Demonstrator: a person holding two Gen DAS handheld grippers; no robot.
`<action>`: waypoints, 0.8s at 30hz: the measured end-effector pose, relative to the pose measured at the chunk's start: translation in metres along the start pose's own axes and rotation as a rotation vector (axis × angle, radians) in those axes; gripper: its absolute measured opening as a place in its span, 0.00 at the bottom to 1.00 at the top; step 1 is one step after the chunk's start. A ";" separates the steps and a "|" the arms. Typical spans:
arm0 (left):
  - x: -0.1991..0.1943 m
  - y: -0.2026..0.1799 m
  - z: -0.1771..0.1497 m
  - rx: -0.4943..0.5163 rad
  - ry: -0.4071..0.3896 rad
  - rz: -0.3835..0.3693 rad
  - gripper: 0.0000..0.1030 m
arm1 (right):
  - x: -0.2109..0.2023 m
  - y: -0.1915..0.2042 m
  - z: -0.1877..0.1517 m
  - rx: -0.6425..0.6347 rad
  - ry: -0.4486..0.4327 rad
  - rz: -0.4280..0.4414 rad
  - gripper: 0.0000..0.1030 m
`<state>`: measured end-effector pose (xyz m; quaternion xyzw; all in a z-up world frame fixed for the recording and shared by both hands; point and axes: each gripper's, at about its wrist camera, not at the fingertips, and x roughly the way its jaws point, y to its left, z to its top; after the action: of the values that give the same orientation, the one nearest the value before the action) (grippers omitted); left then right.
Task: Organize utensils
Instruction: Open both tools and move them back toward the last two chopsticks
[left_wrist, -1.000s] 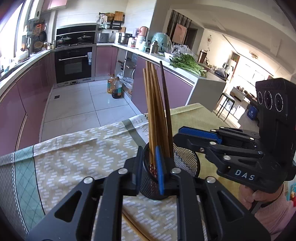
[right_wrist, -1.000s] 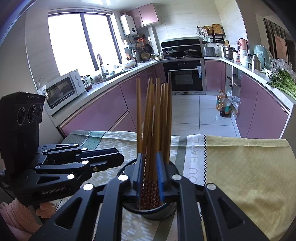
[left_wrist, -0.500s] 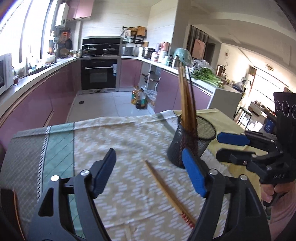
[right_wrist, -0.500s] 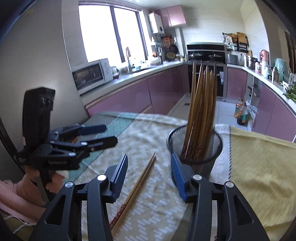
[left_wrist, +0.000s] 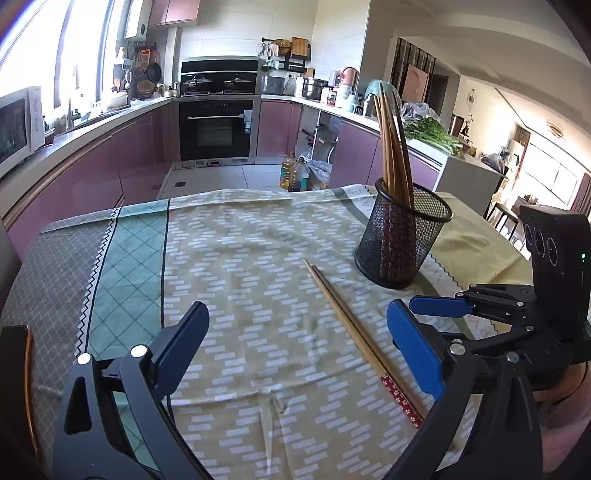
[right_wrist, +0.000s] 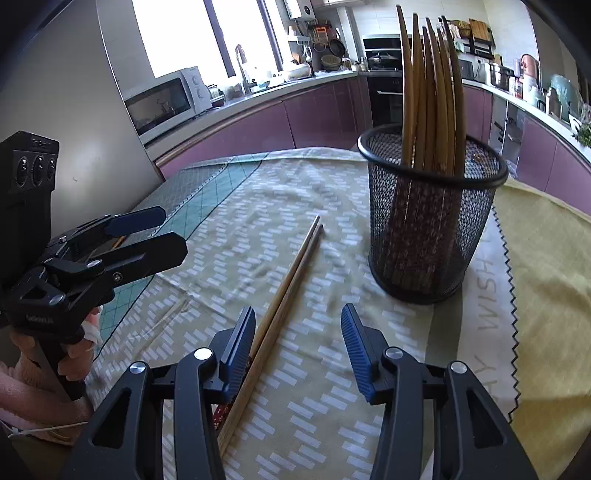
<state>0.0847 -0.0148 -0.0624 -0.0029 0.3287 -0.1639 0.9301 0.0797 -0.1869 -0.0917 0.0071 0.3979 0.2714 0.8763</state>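
Two loose chopsticks (left_wrist: 354, 326) lie flat and side by side on the patterned tablecloth (left_wrist: 240, 266), just beside the black mesh holder (left_wrist: 400, 236), thin tips toward its base, red patterned ends toward the grippers. Holder stands upright with a bundle of chopsticks (right_wrist: 430, 92) in it, tips up, patterned ends down, so the loose pair likely goes in the same way. Judged: last pair left to collect.

Right gripper (right_wrist: 298, 350) is about half open, jaws empty, opened within the last second and then holding that width. Its left pad sits right next to the pair near the patterned end; the sticks are not clearly between the pads, so it probably needs shifting over before closing.

Left gripper (left_wrist: 297, 347) has just been opening, now near full width, nothing held. The pair lies inside its span, nearer the right-hand pad, no contact. It is well short of the holder.
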 end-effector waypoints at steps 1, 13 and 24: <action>0.001 -0.001 -0.001 0.004 0.001 0.008 0.94 | 0.002 0.001 -0.001 -0.001 0.007 -0.004 0.45; 0.010 0.009 -0.010 -0.042 0.059 0.017 0.92 | 0.011 0.007 -0.006 -0.020 0.030 -0.026 0.45; 0.013 0.004 -0.013 -0.026 0.064 0.029 0.92 | 0.015 0.008 -0.009 -0.016 0.033 -0.039 0.45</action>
<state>0.0871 -0.0141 -0.0804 -0.0049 0.3605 -0.1460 0.9213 0.0780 -0.1743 -0.1063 -0.0120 0.4102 0.2576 0.8748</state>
